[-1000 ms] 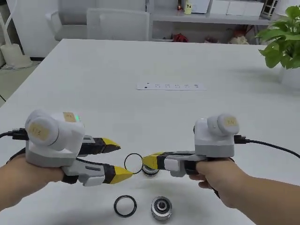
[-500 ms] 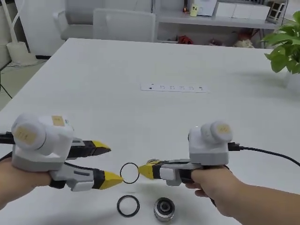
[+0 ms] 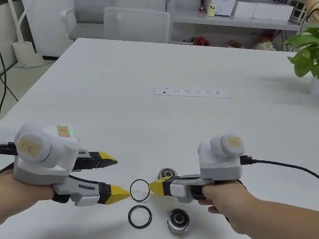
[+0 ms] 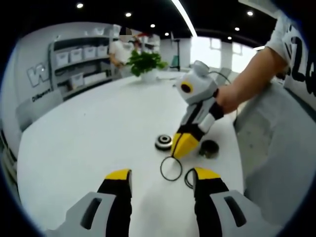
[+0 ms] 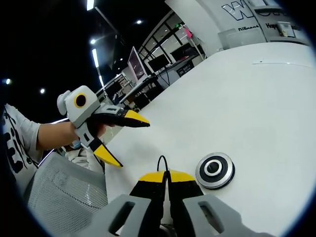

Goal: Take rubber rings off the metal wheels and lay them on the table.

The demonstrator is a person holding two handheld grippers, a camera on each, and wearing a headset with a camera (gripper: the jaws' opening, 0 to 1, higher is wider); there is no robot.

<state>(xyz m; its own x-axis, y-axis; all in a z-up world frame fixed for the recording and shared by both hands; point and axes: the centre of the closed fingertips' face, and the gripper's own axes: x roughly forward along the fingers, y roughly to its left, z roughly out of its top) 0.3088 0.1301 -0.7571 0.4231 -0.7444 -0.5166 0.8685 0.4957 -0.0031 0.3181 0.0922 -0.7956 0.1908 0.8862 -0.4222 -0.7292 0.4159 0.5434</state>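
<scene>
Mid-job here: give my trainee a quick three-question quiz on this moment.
1. True or false: the right gripper is shut on a rubber ring.
2. The left gripper is: A open and empty; B shut on a wheel; C shut on a ring.
3. How many rings lie loose on the table?
Key: 1 true; 2 A; 3 one, the loose ring beside the near wheel.

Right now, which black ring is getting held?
The rubber ring pinched in the right gripper's shut fingers. The other ring lies flat on the table, nearer the person.
</scene>
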